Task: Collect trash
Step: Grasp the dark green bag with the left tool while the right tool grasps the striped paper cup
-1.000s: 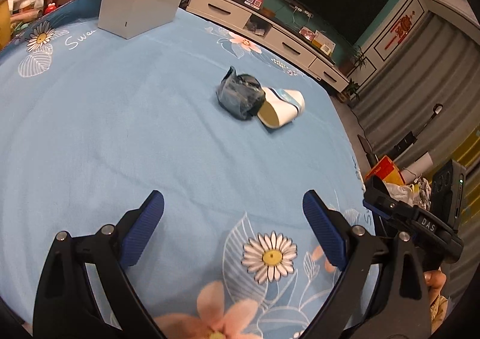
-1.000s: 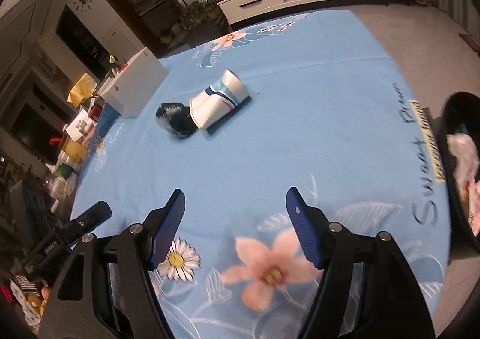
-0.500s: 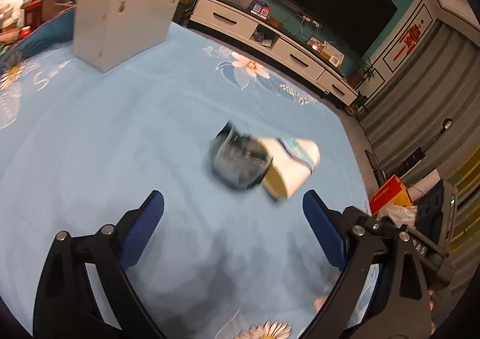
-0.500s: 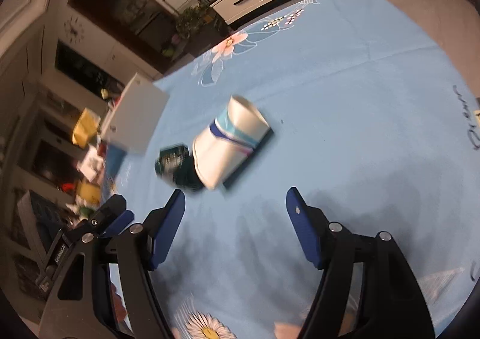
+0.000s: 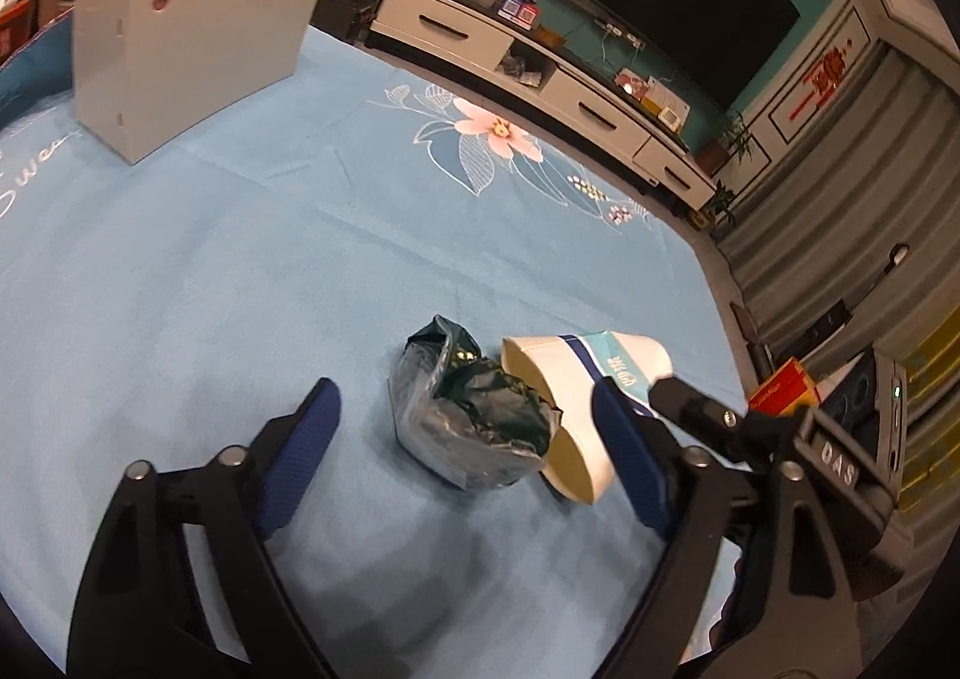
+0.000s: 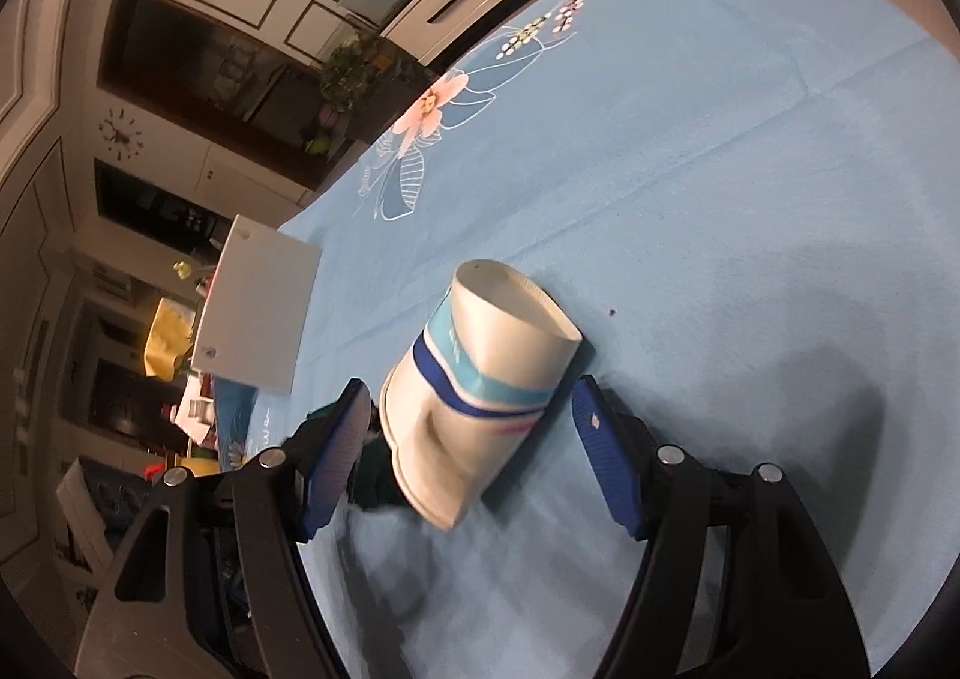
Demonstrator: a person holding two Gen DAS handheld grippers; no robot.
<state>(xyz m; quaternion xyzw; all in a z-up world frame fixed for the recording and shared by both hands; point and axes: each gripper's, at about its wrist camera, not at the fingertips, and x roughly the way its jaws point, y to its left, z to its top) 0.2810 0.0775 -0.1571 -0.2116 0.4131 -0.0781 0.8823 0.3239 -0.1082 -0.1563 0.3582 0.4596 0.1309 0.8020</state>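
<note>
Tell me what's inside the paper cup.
The cup lies on its side; its tan interior shows nothing. The dark plastic wrapper against the mouth hides part, and the deep end is unseen.

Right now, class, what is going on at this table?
A person holding two grippers is collecting trash from a blue flowered tablecloth. The left gripper is open around a crumpled plastic bag. The right gripper is open around a crushed paper cup lying on its side against the bag. Neither piece is gripped yet. A white box stands farther back.

Crushed paper cup touches crumpled wrapper.
</note>
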